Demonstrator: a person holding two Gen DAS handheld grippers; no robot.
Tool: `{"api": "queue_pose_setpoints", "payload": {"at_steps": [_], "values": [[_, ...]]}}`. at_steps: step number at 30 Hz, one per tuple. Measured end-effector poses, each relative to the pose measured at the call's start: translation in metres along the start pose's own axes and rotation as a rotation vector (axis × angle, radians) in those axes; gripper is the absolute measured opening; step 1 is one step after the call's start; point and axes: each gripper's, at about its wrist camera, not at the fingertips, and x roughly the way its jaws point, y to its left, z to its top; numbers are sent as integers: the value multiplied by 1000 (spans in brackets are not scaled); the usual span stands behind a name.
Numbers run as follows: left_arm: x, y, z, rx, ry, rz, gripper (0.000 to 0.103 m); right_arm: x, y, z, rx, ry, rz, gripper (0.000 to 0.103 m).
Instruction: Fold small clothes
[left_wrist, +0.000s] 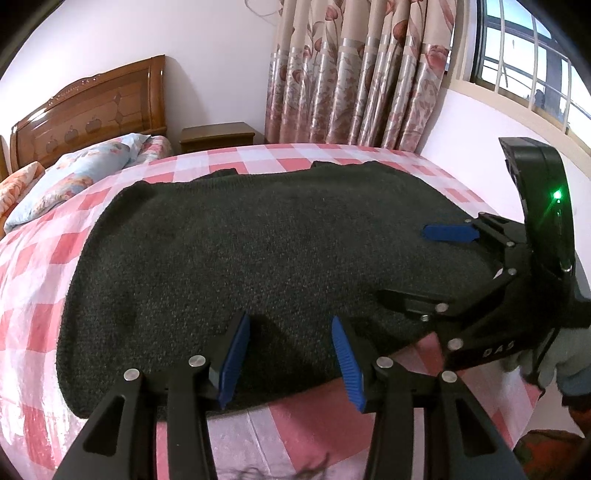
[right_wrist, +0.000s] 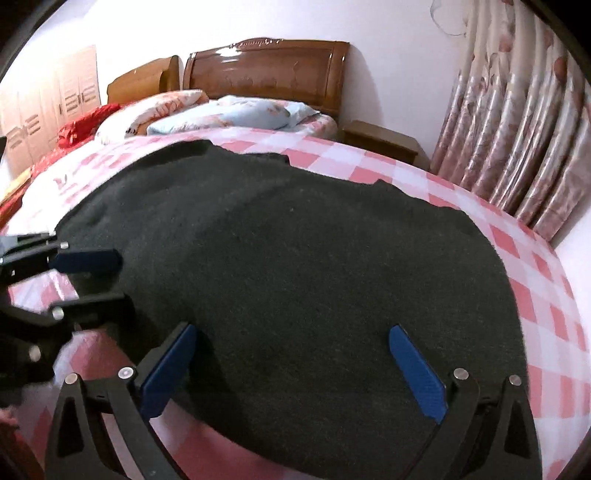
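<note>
Clearly both tools are down at the near hem of a dark knitted garment (left_wrist: 258, 240) that lies spread flat on the pink-and-white checked bedspread (left_wrist: 37, 258). The left gripper (left_wrist: 290, 354) has its jaws partly apart, the blue pads (left_wrist: 232, 362) standing either side of a strip of the knit's near edge without pressing on it; nothing is pinched between them. Beyond the fingertips the garment runs away toward the far side of the bed, with its upper edge near the floral curtain (left_wrist: 351, 74).

The right gripper (right_wrist: 291, 373) stands wide open, its blue pads (right_wrist: 415, 373) well apart over the same dark cloth, which fills the space between and ahead of them; the pads grip nothing. In the left wrist view this tool comes in from the right of the left fingers, one blue pad lying over the knit. In the right wrist view the left tool shows at the left of the right fingers, at the garment's edge.

Past the cloth, ahead of the right fingers, lie pillows (right_wrist: 229, 114) against a wooden headboard (right_wrist: 266, 70).
</note>
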Motion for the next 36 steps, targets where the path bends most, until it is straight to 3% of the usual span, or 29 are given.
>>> {"api": "queue_pose_setpoints", "payload": {"at_steps": [5, 9, 15, 17, 20, 23, 27, 32, 36], "values": [[0, 0, 0, 2, 4, 1, 47, -13, -15, -14, 6, 23, -28, 103], [-2, 0, 9, -20, 35, 0, 47, -18, -25, -6, 41, 9, -17, 103], [-9, -1, 80, 67, -66, 88, 48, 4, -36, 42, 48, -31, -42, 103], [13, 11, 108, 60, -50, 96, 50, 22, -40, 61, 67, -2, -49, 103], [59, 29, 131, 73, 24, 183, 50, 51, -48, 84, 103, 47, -17, 103], [105, 52, 127, 45, 138, 228, 51, 78, -59, 87, 138, 130, 13, 103], [106, 74, 122, -48, 106, 128, 51, 75, -71, 79, 176, 106, 39, 103], [107, 69, 121, -27, 107, 150, 52, 70, -71, 93, 182, 124, -45, 103], [106, 71, 121, -37, 105, 140, 52, 80, -66, 108, 160, 102, -12, 103]]}}
